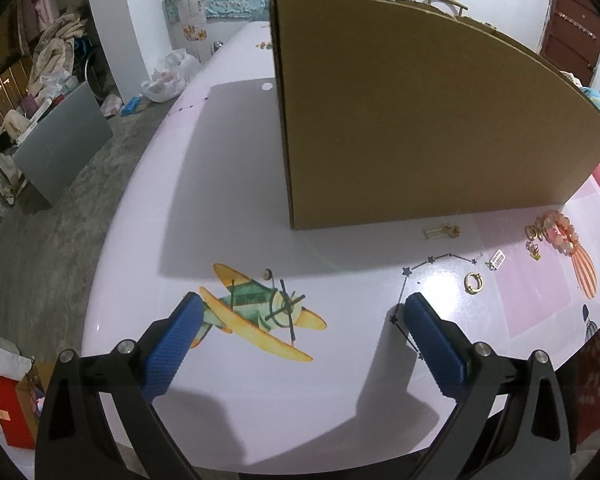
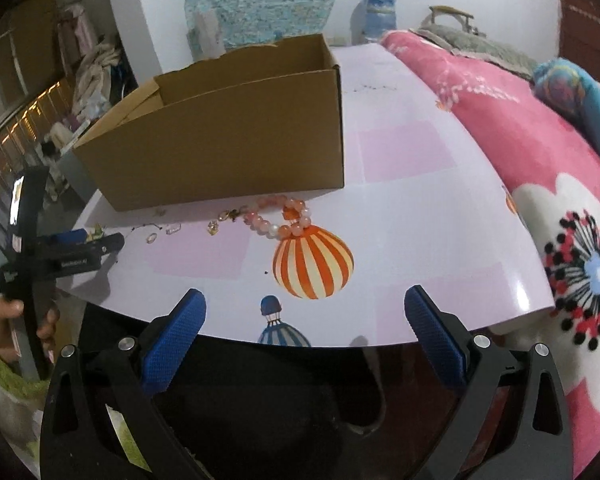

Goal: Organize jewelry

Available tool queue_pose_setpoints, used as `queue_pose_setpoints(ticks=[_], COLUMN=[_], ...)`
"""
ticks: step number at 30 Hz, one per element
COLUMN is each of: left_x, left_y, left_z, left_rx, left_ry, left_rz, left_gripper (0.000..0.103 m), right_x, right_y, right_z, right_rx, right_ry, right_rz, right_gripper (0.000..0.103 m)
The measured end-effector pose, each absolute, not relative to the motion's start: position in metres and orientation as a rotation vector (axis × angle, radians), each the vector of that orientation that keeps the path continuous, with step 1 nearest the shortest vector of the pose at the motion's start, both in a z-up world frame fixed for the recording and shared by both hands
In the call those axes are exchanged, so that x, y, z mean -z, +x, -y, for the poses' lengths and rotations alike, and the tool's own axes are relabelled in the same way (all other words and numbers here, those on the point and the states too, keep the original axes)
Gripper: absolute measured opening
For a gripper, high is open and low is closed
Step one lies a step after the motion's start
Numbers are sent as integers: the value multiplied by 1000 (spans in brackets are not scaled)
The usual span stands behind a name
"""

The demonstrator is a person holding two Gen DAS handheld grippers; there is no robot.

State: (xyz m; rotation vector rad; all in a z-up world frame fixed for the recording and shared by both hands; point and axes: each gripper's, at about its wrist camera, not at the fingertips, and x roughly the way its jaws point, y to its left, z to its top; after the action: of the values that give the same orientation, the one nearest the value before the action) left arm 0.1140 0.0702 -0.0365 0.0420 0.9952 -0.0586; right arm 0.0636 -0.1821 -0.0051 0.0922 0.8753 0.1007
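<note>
A brown cardboard box [image 1: 420, 112] [image 2: 220, 140] stands on the pale pink table [image 1: 228, 200], its top open in the right wrist view. Jewelry lies in front of it: a pink bead bracelet [image 1: 562, 230] [image 2: 278, 216], a gold ring [image 1: 473, 282] [image 2: 151, 237], a gold clip [image 1: 442, 232], a small silver piece [image 1: 496, 259] [image 2: 173, 230] and gold earrings [image 1: 534, 240] [image 2: 220, 220]. My left gripper [image 1: 300, 312] hovers open over the printed airplane, left of the ring. Open and empty, my right gripper [image 2: 304, 308] hangs at the table's near edge, short of the bracelet.
A pink flowered blanket [image 2: 540, 168] lies along the table's right side. A hand [image 2: 4, 320] holds the left gripper tool [image 2: 56, 256] at the table's left edge. Clutter and a grey panel [image 1: 60, 148] stand on the floor to the left.
</note>
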Motion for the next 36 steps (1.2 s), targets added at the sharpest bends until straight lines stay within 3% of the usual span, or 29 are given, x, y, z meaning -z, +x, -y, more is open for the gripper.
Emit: queue_pose_setpoints(ticks=[16,36], left_x=[34,-8], left_y=[110,134], left_z=[-71,-85], left_rx=[128,59], left_ry=[69,4], left_rz=[-966,-823], left_gripper=[99,99], right_x=[27,-7], right_y=[95,146], right_z=[178,207], right_rx=[-62,-109], right_ry=[56,205], right_rz=[-928,-819], right_gripper=[95,95])
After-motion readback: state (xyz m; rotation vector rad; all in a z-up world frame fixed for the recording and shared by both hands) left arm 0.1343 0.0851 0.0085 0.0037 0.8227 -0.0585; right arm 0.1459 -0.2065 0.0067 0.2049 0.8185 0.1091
